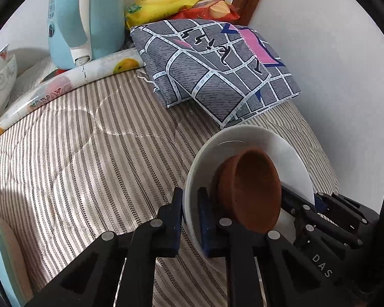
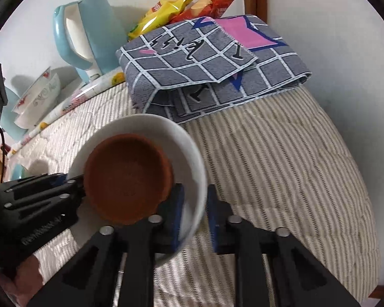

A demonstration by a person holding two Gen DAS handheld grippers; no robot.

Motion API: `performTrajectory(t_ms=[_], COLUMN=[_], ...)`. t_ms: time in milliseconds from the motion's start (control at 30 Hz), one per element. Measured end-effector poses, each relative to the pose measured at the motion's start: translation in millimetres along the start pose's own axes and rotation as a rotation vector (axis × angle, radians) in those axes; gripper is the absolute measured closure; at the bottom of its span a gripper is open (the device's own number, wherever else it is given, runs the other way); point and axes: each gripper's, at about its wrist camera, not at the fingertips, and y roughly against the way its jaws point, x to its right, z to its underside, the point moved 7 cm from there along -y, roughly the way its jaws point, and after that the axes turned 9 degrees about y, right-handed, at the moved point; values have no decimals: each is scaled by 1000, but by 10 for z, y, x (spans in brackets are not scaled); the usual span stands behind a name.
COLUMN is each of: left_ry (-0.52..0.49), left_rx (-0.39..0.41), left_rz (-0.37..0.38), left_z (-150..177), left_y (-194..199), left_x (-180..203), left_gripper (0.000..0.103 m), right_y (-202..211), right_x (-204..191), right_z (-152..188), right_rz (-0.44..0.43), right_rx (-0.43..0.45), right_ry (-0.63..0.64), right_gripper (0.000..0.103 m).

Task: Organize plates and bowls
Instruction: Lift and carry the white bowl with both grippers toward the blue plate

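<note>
A white plate carries a brown clay bowl above the striped bed cover. My left gripper is shut on the plate's near-left rim, one finger under it and one inside. In the right wrist view the same plate and brown bowl appear, and my right gripper straddles the plate's right rim with its fingers close around it. The left gripper shows there at the plate's left side. The right gripper shows in the left wrist view behind the bowl.
A folded grey checked cloth lies at the back. A light blue kettle, snack packets and patterned white bowls stand behind a rolled fruit-print sheet. A striped quilt covers the surface. White walls close the back and right.
</note>
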Motion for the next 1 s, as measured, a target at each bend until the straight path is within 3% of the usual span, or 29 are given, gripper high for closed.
performTrajectory(t_ms=[633,1000], left_ry=[56,75], left_rx=[17,42], left_rz=[1,-2], left_z=[247,332], left_y=[229,562], left_x=[-181,-307], left_gripper=[95,96], right_y=[188,454], right_x=[-179,-392], right_z=[158,213], right_rz=[-18,-28], right_rx=[15,43], right_ry=[-34,-16], right_gripper=[92,93])
